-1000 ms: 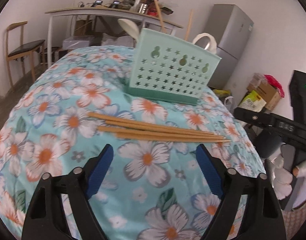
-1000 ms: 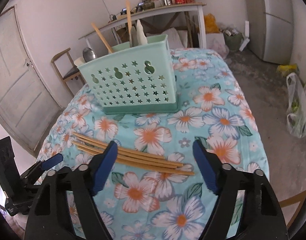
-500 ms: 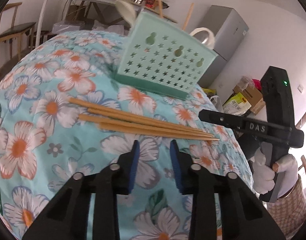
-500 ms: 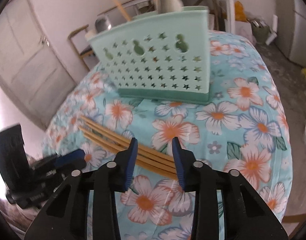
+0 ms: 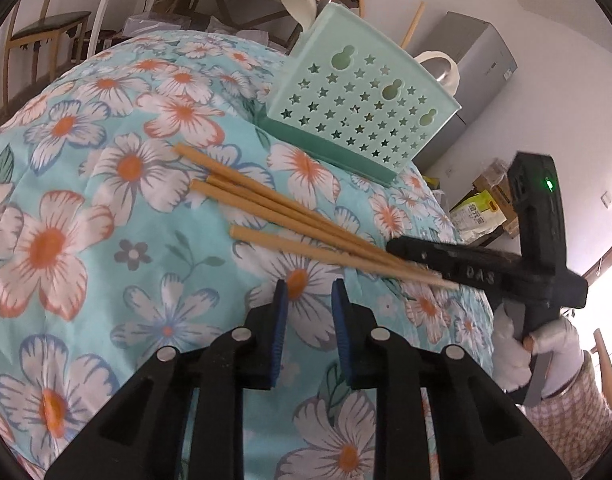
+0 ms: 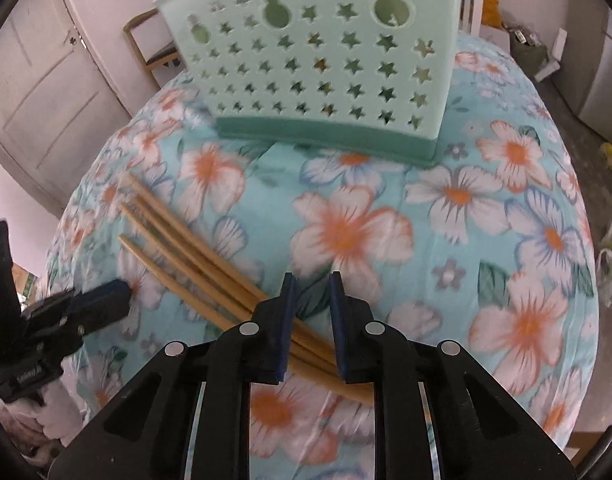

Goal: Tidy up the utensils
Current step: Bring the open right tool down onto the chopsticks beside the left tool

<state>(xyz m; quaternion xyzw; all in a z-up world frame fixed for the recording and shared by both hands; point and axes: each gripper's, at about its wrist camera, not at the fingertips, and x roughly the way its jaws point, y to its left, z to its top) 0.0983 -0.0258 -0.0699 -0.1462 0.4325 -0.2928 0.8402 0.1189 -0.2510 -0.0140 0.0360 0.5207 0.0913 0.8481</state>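
Chopsticks (image 5: 290, 216) lie on the floral tablecloth (image 5: 106, 208) in front of the mint basket (image 5: 362, 108); the left gripper (image 5: 308, 300), narrowing, holds nothing.

Right wrist view: right gripper (image 6: 311, 298) closing over the chopsticks' (image 6: 194, 256) thin ends, not yet clamped, below the basket (image 6: 318, 60).

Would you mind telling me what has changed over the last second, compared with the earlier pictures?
Both grippers came down toward the chopsticks. The left gripper narrowed from wide open and is closing over bare tablecloth, short of them. The right gripper narrowed too and is closing with the thin ends between its jaws, not yet pinched. The chopsticks and the green utensil basket stayed put.
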